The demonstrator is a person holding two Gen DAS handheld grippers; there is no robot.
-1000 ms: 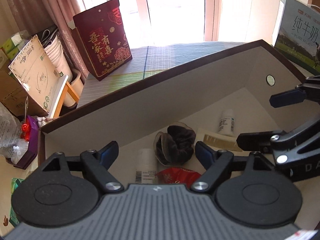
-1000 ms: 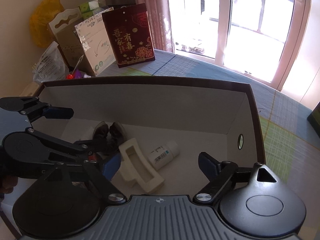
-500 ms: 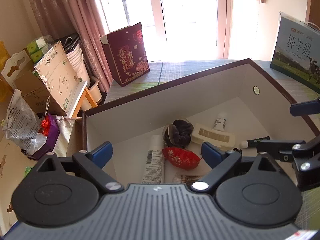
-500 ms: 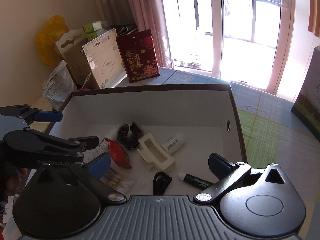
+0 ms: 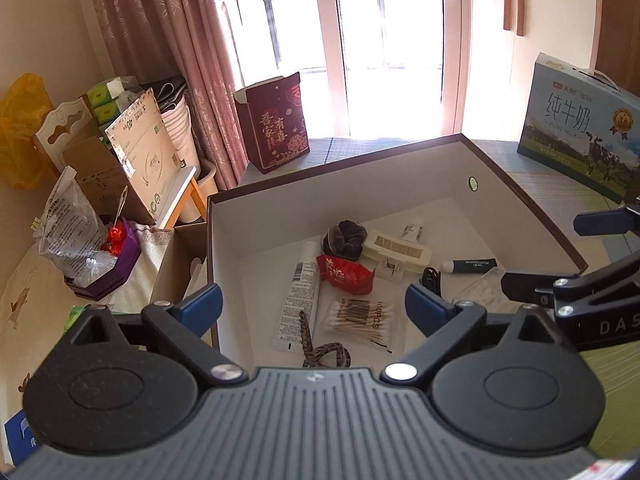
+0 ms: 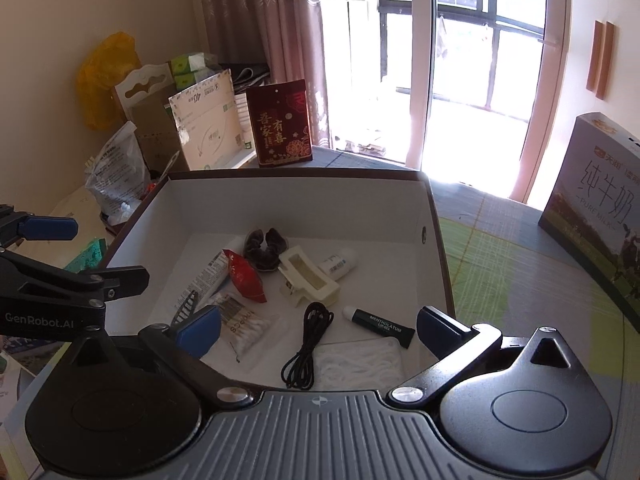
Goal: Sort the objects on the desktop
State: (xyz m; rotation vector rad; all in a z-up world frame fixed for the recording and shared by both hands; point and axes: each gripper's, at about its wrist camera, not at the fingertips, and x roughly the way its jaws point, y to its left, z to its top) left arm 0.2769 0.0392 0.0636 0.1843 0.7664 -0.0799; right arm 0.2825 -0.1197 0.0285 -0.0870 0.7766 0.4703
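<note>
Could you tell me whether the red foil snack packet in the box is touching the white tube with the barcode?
Cannot tell. In the left wrist view the red foil snack packet meets the white tube edge to edge, and the right wrist view shows overlap, but neither shows contact plainly.

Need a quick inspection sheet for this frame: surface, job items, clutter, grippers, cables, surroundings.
Surface: striped tablecloth with the open white-lined box on it.
Job's things: all lying in the box: hair scrunchie, cream hair clip, red packet, tube, cotton swabs, lip balm, small bottle, cotton pads.
Clutter: red gift bag and milk carton stand outside the box.
Grippers: left gripper and right gripper both open and empty above the box; jaws have just been opening.
Cables: black cord coiled loosely in the box.
Surroundings: window, curtain, cardboard boxes at the side.
</note>
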